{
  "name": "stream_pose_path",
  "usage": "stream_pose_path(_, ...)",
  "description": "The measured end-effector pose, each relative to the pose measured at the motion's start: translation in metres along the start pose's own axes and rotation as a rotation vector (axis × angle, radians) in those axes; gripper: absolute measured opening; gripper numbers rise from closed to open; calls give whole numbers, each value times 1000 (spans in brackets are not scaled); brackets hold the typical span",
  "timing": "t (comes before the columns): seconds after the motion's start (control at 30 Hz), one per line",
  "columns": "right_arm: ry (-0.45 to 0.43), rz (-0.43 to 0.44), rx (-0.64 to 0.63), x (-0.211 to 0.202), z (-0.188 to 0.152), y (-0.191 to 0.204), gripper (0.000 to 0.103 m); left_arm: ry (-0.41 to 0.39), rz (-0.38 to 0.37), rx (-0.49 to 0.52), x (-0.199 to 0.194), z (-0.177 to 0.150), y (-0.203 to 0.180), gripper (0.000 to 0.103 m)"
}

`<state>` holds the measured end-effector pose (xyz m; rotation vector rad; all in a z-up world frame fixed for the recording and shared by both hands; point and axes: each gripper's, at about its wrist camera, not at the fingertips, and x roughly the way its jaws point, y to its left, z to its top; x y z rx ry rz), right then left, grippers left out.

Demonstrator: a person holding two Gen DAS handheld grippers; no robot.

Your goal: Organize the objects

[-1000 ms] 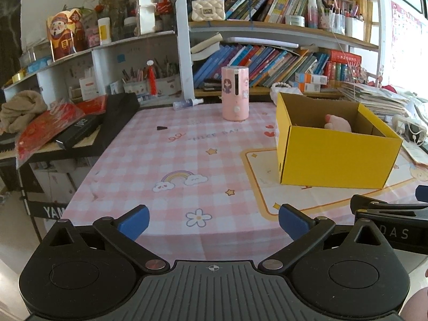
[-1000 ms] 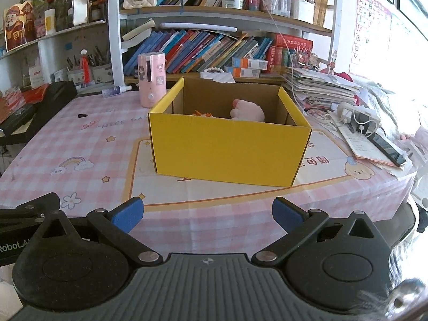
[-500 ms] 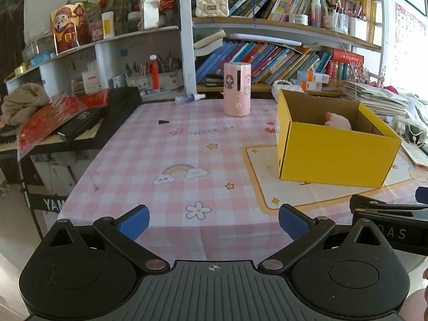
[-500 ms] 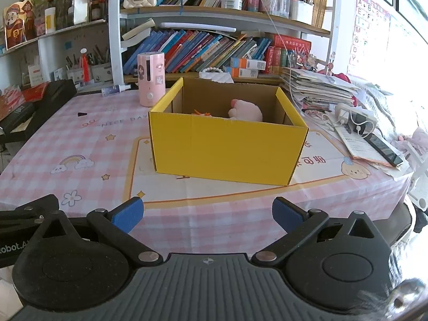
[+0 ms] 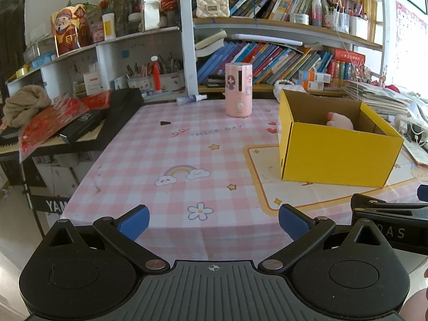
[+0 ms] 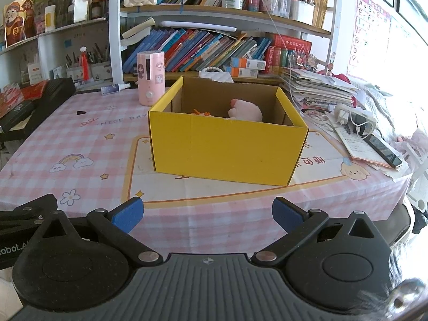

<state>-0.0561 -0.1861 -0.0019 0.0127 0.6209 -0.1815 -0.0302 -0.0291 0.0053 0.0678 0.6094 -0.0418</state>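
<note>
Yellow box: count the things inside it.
2 show inside the yellow box: a pink plush toy toward its back right, something orange left of it. The near wall may hide more.

yellow box (image 6: 227, 152) with brown inside, holding a pale pink plush (image 6: 246, 111) and something orange (image 6: 200, 112). pink-and-white checked tablecloth (image 5: 165, 160) printed with rainbow, stars, flower. pink canister (image 5: 238, 89) near its far edge. blue fingertips (image 6: 127, 214).

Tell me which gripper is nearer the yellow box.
Right. The right gripper sits straight in front of the box; the left gripper is off to the box's left, farther away.
</note>
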Motion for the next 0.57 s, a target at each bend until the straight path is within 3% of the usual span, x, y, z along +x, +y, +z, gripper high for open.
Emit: stream_pose_path(0.57, 9, -4, -11, 6, 3, 1, 103, 13, -3, -3, 4, 0, 1, 103)
